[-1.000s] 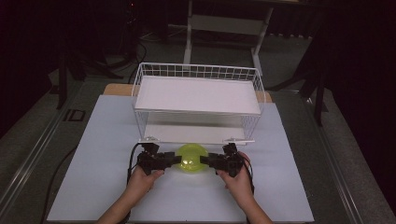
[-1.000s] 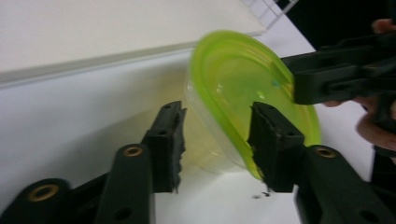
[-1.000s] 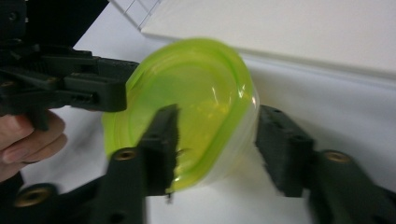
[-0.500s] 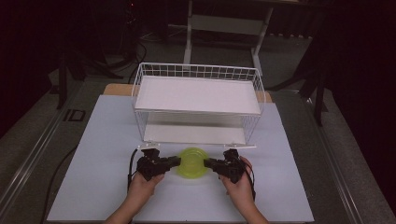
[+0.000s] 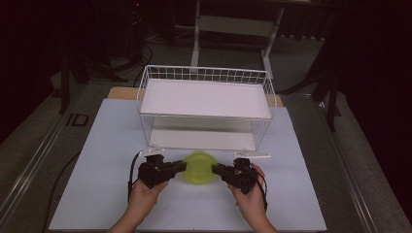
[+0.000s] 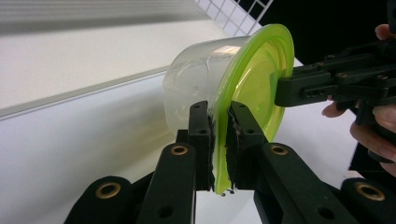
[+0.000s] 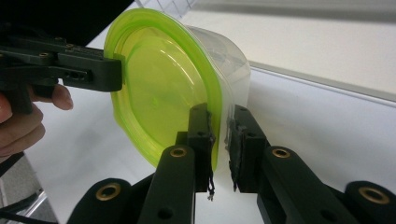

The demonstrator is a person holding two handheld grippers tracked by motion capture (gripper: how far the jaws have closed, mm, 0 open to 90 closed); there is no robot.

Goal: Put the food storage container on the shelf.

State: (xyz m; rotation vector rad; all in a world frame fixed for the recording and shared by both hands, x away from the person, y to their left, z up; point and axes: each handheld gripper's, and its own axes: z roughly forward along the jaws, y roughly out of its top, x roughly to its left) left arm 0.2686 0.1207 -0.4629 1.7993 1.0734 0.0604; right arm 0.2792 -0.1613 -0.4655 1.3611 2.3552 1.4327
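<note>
Spreading across most of the high view is the white table (image 5: 97, 160), and at its twelve o'clock end stands a white wire rack (image 5: 204, 104) with two shelves, its open front facing the person. Toward six o'clock from the rack, near the table's front edge, a clear tub (image 6: 196, 79) with a green lid (image 5: 198, 167) hangs between the two tools, well short of the lower shelf and roughly level with its mouth; whether it rests on the table or is lifted just off it I cannot tell. The tub's axis runs up and down, lid on top in the high view, so the rack lies straight ahead of it and both hands are equally near. The left gripper (image 5: 167, 168) meets the lid at its nine o'clock edge, the right gripper (image 5: 224, 171) at its three o'clock edge, each pointing inward at the other. In the left gripper view the jaws are nearly together, clamping the lid's rim between the pads. In the right gripper view the jaws likewise pinch the rim, one pad on the lid's face, the other against the tub wall side. Judging from this, any move forward needs both hands travelling together toward twelve o'clock.
</note>
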